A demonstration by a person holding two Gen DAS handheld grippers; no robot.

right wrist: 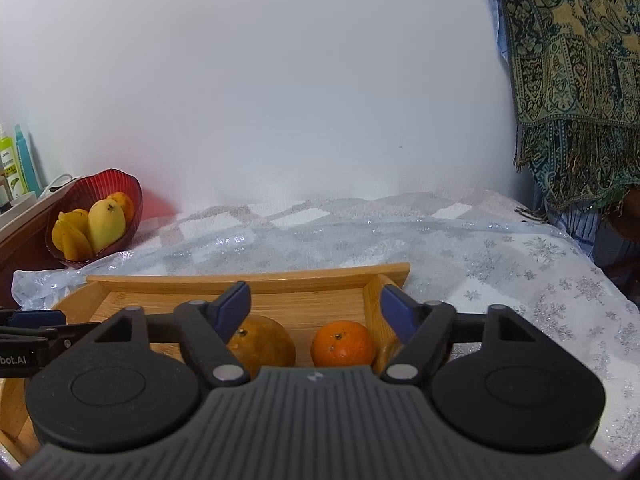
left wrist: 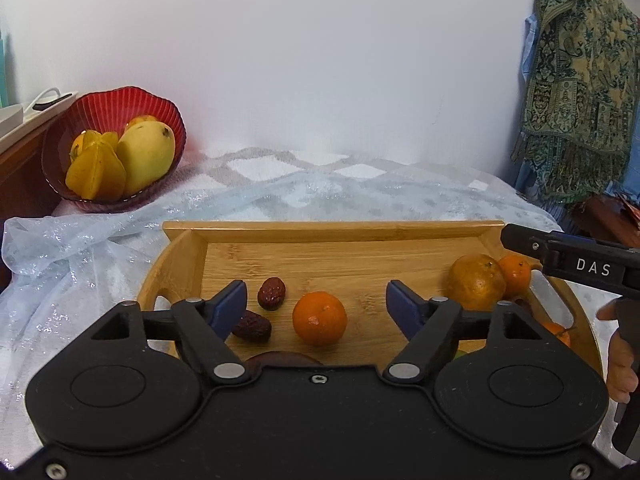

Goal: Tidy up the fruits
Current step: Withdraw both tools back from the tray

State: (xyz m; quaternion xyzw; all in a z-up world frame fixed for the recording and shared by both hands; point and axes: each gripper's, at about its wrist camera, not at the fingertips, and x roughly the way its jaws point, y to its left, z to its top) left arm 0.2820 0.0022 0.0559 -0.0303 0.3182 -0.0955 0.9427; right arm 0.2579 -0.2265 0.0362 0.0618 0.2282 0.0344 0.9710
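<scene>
A wooden tray (left wrist: 320, 256) holds a small orange (left wrist: 319, 319), two red dates (left wrist: 271, 293) (left wrist: 253, 326), a dull large orange (left wrist: 476, 282) and a small orange (left wrist: 515, 274) at its right end. My left gripper (left wrist: 316, 304) is open, low over the tray, with the small orange between its fingers. My right gripper (right wrist: 316, 308) is open above the tray's right end, over the dull orange (right wrist: 262, 344) and a small orange (right wrist: 343, 343). The right gripper's body (left wrist: 576, 266) shows at the right in the left wrist view.
A red bowl (left wrist: 116, 120) with a mango (left wrist: 146, 154) and starfruit (left wrist: 96, 174) stands at the back left by the wall. A glittery cloth (right wrist: 500, 264) covers the table. A patterned scarf (right wrist: 572, 60) hangs at the right. Bottles (right wrist: 12, 164) stand far left.
</scene>
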